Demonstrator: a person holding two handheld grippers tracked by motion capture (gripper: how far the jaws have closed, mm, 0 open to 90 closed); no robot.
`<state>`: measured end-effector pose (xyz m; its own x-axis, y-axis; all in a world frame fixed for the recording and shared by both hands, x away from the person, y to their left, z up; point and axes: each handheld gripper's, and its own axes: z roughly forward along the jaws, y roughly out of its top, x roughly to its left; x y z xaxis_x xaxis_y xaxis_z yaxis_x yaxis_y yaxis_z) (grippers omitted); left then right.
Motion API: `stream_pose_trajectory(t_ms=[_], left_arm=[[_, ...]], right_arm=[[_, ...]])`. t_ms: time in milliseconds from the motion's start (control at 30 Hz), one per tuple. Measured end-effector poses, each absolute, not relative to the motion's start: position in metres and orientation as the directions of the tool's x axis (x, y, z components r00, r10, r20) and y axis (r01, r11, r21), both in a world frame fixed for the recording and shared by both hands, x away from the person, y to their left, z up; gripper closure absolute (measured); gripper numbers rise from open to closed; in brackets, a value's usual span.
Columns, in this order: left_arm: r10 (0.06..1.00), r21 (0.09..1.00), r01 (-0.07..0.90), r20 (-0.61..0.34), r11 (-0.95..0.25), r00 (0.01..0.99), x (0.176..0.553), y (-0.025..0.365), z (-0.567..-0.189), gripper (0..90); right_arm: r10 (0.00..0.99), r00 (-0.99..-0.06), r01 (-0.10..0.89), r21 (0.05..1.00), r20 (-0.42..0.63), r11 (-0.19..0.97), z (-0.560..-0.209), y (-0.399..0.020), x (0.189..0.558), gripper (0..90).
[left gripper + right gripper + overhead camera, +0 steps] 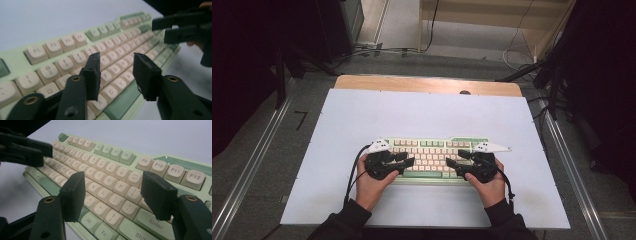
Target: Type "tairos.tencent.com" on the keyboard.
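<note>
A pale green keyboard [432, 150] with cream and green keys lies near the front middle of the white tabletop. My left gripper [409, 159] hovers over its left end, pointing right, jaws apart with nothing between them. My right gripper [452, 159] hovers over the right end, pointing left, also open and empty. In the left gripper view my left gripper [116, 61] stands over the keyboard [62, 42] letter keys, with the right gripper [162, 30] farther off at upper right. In the right gripper view my right gripper [113, 182] spans keys of the keyboard [112, 157] near Enter, and the left gripper [42, 150] shows at upper left.
The white tabletop [422, 110] spreads wide around the keyboard, with a wooden edge [427, 83] at the back. Metal rails [252, 165] run along the floor on both sides. Cables [377, 50] and dark stands lie on the floor beyond the table.
</note>
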<state>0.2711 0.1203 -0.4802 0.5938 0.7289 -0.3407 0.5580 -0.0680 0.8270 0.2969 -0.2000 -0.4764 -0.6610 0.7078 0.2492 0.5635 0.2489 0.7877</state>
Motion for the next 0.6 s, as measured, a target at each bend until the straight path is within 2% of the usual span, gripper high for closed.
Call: stream_pose_trajectory(t_ms=[33, 133, 300, 600], left_arm=[[0.741, 0.834, 0.549, -0.335, -0.054, 0.582, 0.271, 0.122, -0.479, 49.6], [0.769, 0.849, 0.529, -0.331, -0.011, 0.547, 0.271, 0.129, -0.478, 48.2], [0.795, 0.852, 0.523, -0.331, 0.021, 0.508, 0.273, 0.135, -0.478, 41.0], [0.839, 0.861, 0.507, -0.299, 0.032, 0.454, 0.279, 0.148, -0.481, 39.6]], right_arm=[[0.708, -0.661, 0.563, 0.788, 0.249, 0.249, -0.476, -0.200, 0.297, 35.4], [0.707, -0.663, 0.562, 0.787, 0.245, 0.254, -0.477, -0.199, 0.297, 35.7], [0.707, -0.664, 0.562, 0.787, 0.246, 0.254, -0.477, -0.197, 0.297, 36.0], [0.703, -0.669, 0.553, 0.793, 0.241, 0.255, -0.473, -0.195, 0.299, 38.1]])
